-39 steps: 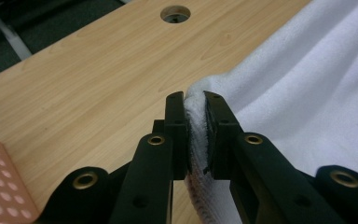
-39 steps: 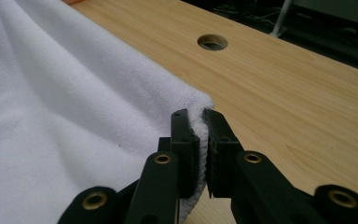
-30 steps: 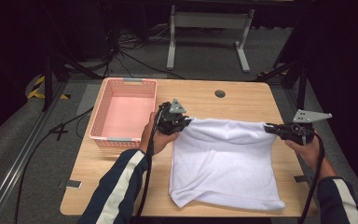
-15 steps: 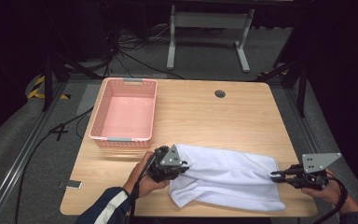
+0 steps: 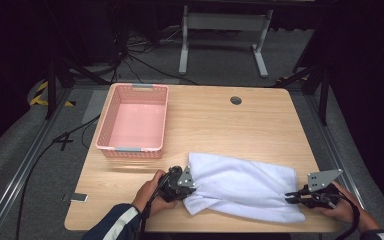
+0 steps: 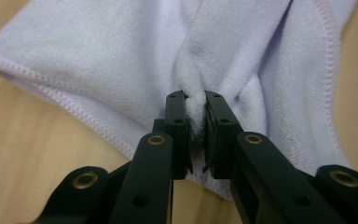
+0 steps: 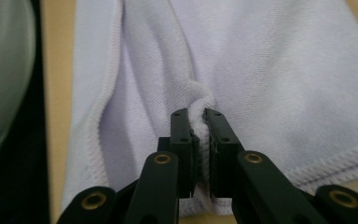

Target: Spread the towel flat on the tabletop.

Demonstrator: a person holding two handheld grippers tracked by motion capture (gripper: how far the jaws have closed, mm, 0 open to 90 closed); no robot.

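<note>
The far edge of the white towel (image 5: 242, 186) is being brought over toward the near edge of the worktop (image 5: 220, 125), where a second ago it was being held stretched farther back beside the pink basket (image 5: 132, 120), so the cloth is now lying doubled in a narrow band. The left hand-held gripper (image 5: 187, 182) and the right hand-held gripper (image 5: 292, 197) are each pinching a bunched corner, jaws pressed together on fabric. The fold is judged nearly laid, with release and smoothing remaining.

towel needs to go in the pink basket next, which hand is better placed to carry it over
Left. The left tool is shut on the towel on the side nearer the pink basket; the right tool grips the far end.
</note>
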